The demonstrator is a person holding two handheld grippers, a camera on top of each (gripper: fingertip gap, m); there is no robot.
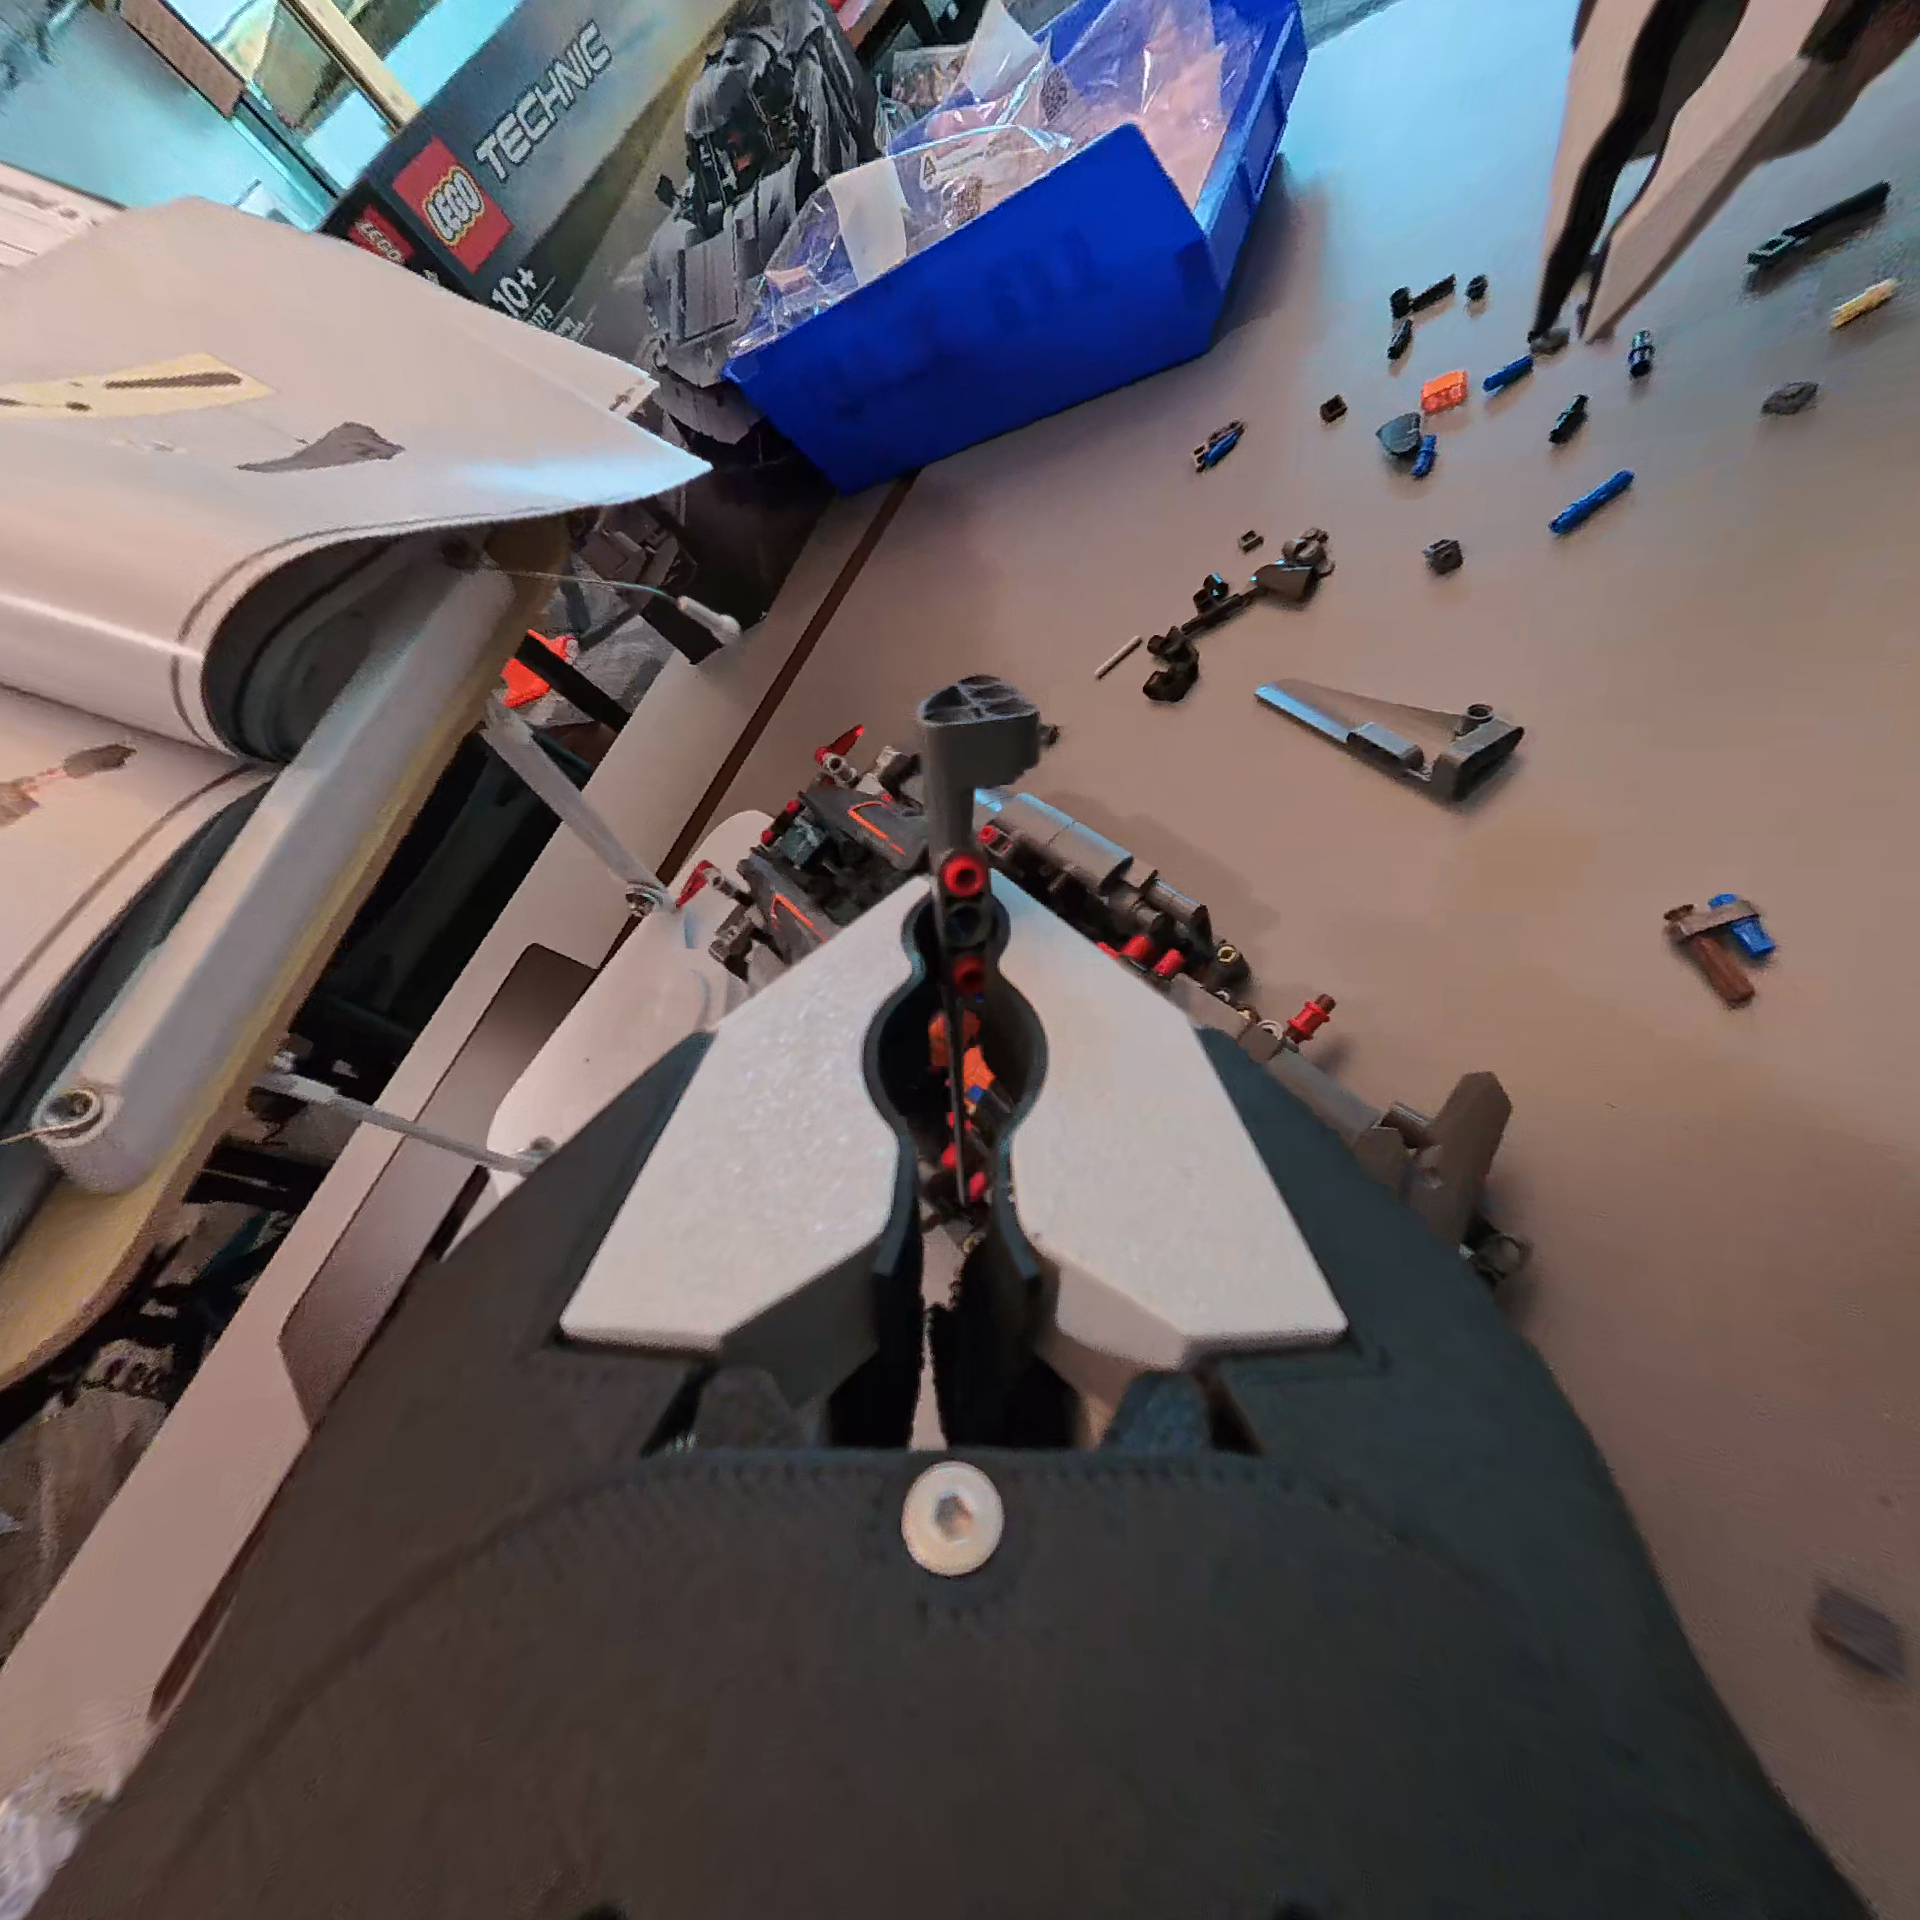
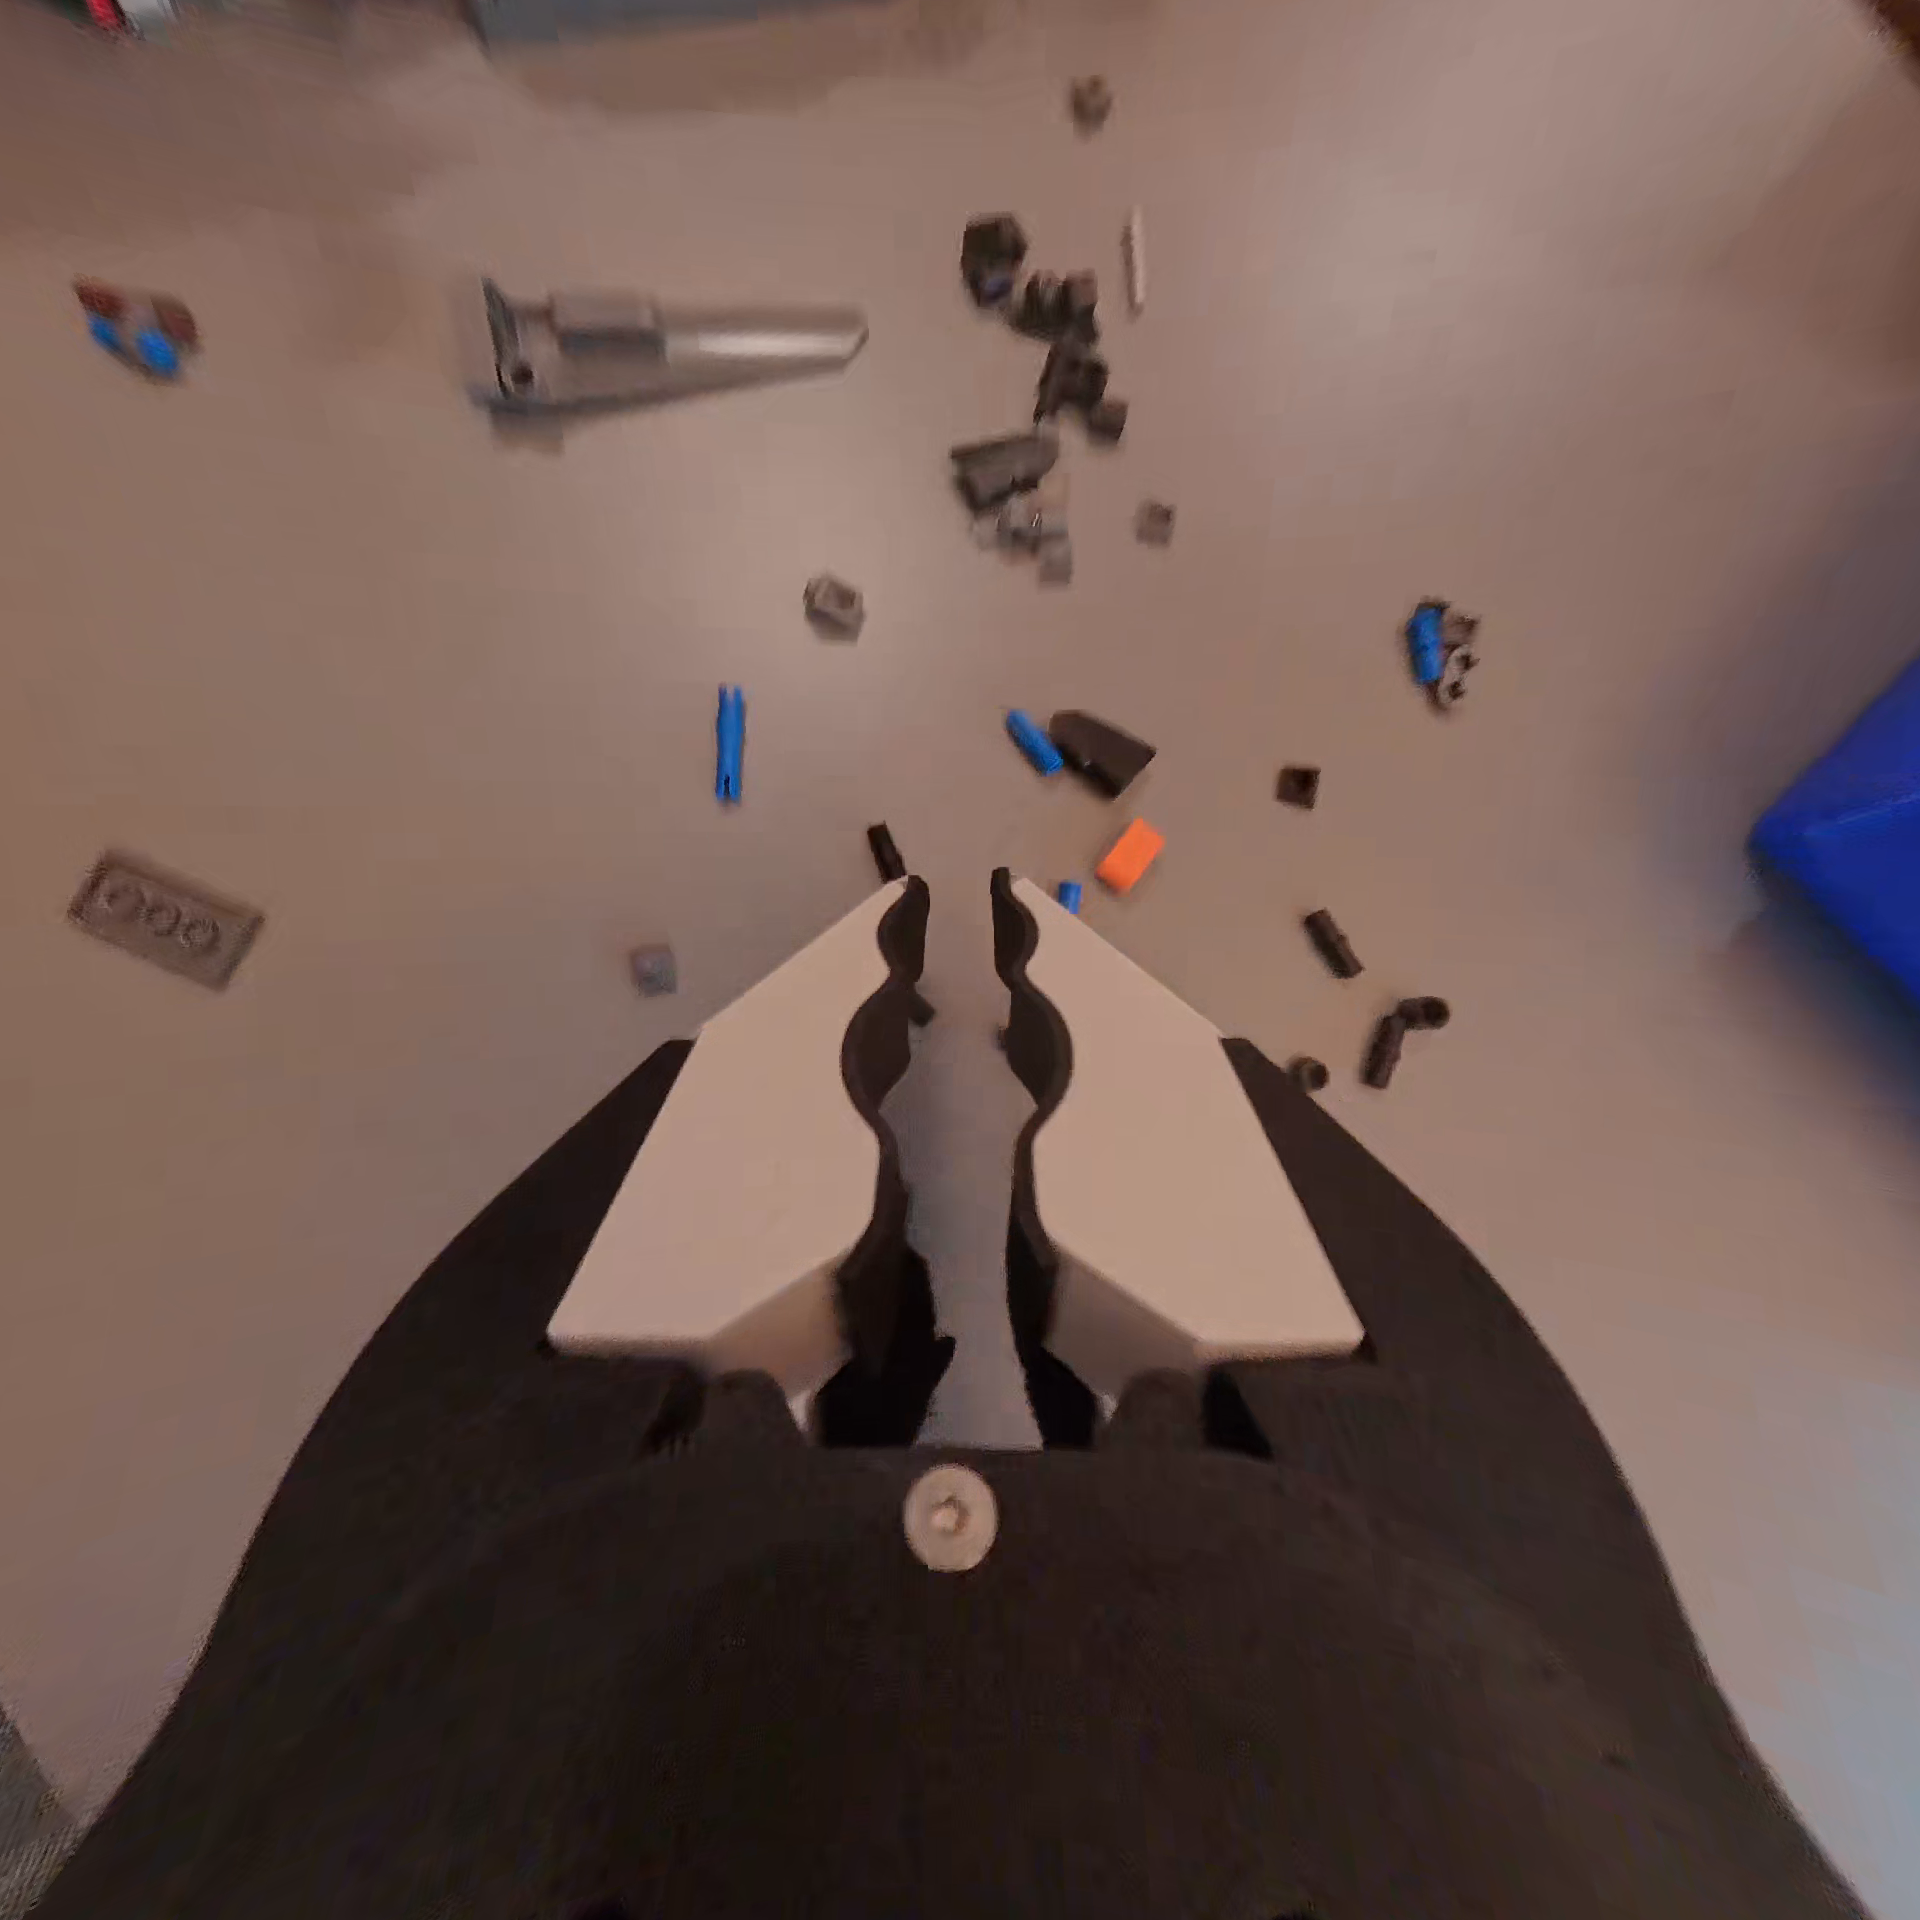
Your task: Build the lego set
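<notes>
Your desk [image 2: 416, 644] is smooth and matt; bin [image 1: 997, 312] glossy blue plastic; bags [image 1: 1039, 125] clear film; manual [image 1: 260, 416] paper.

A blue bin [image 1: 997, 312] is seen at upper centre, an orange brick [image 2: 1130, 854] right of centre, blue pins [image 2: 729, 743] scattered on the tan bench [image 2: 416, 623]; white-and-black jaws are shown.

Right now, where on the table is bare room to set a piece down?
Bare table lies between the grey wedge piece and the grey studded plate. It is crowded ahead of the right tongs, around the orange brick.
</notes>
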